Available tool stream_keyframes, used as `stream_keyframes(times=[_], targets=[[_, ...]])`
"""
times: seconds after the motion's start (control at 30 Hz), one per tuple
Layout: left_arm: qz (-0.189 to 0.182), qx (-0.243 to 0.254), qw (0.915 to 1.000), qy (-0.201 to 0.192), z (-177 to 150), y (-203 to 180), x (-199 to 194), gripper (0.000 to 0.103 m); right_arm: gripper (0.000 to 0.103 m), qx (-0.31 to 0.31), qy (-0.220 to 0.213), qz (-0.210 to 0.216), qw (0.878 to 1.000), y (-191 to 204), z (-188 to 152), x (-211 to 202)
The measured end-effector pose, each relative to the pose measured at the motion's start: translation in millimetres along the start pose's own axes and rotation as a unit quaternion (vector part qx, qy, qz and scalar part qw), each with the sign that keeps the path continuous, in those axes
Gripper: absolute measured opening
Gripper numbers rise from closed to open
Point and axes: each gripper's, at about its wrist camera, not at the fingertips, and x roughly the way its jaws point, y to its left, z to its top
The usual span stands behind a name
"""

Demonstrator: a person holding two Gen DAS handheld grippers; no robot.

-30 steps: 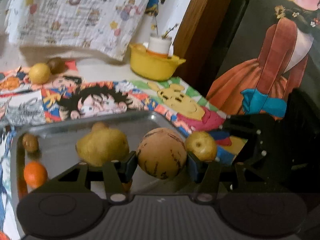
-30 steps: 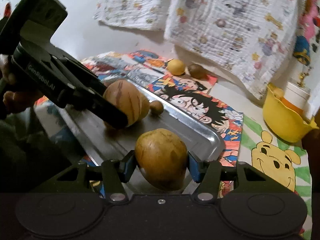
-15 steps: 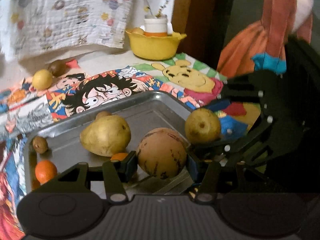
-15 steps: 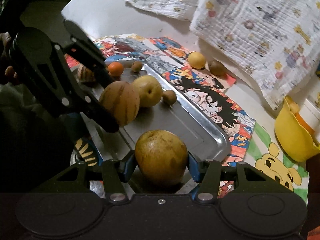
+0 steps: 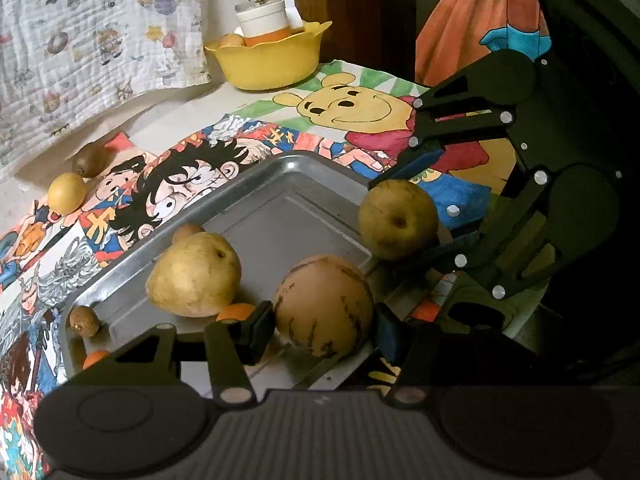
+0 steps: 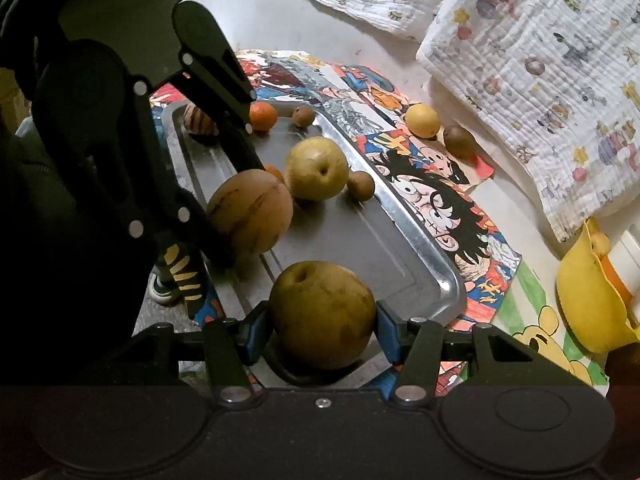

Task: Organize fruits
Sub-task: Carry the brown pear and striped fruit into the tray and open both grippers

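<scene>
Over the shiny metal tray (image 6: 420, 256), each gripper's fingers pinch fruit: left, striped round melon (image 5: 323, 305); right, speckled pear (image 6: 322, 314).

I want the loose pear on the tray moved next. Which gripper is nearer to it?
Left. The left gripper, clamping a striped melon, sits right beside the loose pear; the right gripper, holding another pear, is farther down the tray.

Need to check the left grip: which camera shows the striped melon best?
Left wrist view: the striped melon sits centred between the left gripper's pads, stripes clear. The right wrist view shows it smaller, partly hidden behind that gripper.
</scene>
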Motion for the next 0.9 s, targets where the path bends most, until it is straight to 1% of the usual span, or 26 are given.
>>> stream_keyframes(times=[0.1,0.23,0.4,0.53,0.63,0.67,0.73,0.8,0.87,0.9], targets=[[-0.003,-0.008,1.0,0.002,0.7,1.9,-0.6,0.058,0.056,-0.003,0.001,-0.001,1.0,0.7,-0.3,-0.6],[0.002,-0.014,0.9999,0.001,-0.3,2.6,-3.4,0.058,0.057,0.0,0.004,-0.001,1.0,-0.5,-1.0,-1.4],[-0.01,-0.036,0.9993,0.003,-5.4,8.2,-8.2,0.059,0.057,0.004,0.005,-0.006,1.0,-0.5,-1.8,-2.6],[-0.009,-0.049,0.9988,0.001,-10.8,10.2,-15.0,0.067,0.059,0.009,0.006,-0.01,1.0,-0.8,-2.8,-5.5],[-0.009,-0.06,0.9981,-0.009,-14.0,12.4,-24.4,0.076,0.064,0.016,0.007,-0.013,1.0,-3.1,-4.1,-10.0],[-0.007,-0.062,0.9979,-0.014,-15.3,13.5,-28.1,0.08,0.067,0.019,0.007,-0.012,1.0,-3.9,-4.7,-11.6],[0.001,-0.065,0.9977,-0.021,-18.4,15.2,-35.8,0.086,0.072,0.024,0.007,-0.008,1.0,-5.0,-5.5,-15.0],[0.011,-0.068,0.9973,-0.026,-21.3,17.7,-42.9,0.09,0.078,0.026,0.007,-0.004,1.0,-5.0,-5.9,-18.0],[0.023,-0.078,0.9962,-0.032,-25.1,22.3,-50.7,0.097,0.082,0.027,0.008,-0.003,1.0,-4.3,-5.7,-20.1],[0.03,-0.084,0.9953,-0.036,-27.3,25.3,-54.5,0.098,0.085,0.028,0.008,-0.002,1.0,-4.4,-5.2,-20.3]])
